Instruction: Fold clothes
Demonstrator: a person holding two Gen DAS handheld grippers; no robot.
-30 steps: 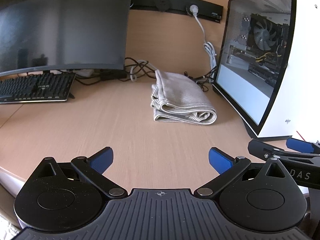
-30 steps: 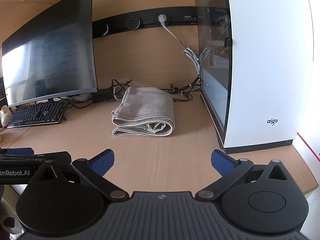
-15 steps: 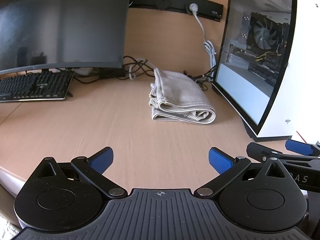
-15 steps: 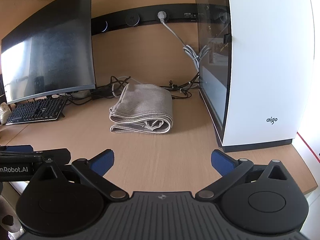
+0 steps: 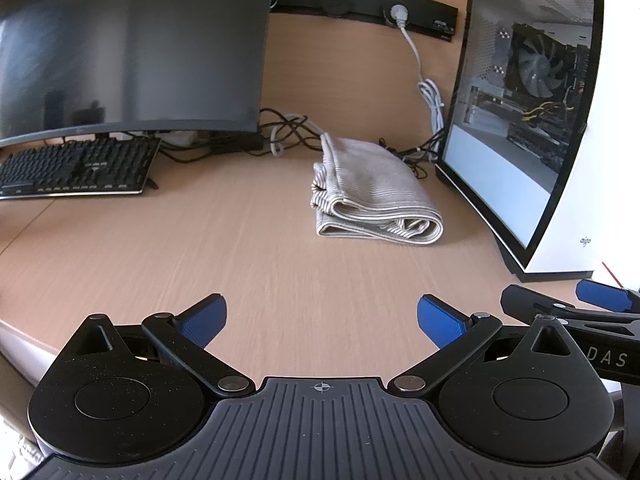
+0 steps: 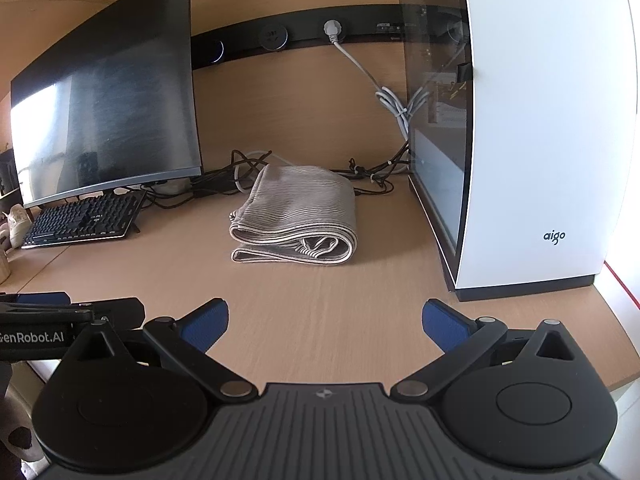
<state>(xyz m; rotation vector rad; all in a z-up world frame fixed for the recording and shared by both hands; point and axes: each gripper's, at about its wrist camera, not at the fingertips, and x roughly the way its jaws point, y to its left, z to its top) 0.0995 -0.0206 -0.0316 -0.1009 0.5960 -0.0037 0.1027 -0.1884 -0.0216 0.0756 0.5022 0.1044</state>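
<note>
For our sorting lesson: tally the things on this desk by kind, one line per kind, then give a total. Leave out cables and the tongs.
Folded striped garment: 1
Curved monitor: 1
Black keyboard: 1
White computer case: 1
Total: 4

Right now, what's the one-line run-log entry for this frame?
stage: fold looks done | striped garment: folded on desk, untouched | left gripper: open, empty | right gripper: open, empty
</note>
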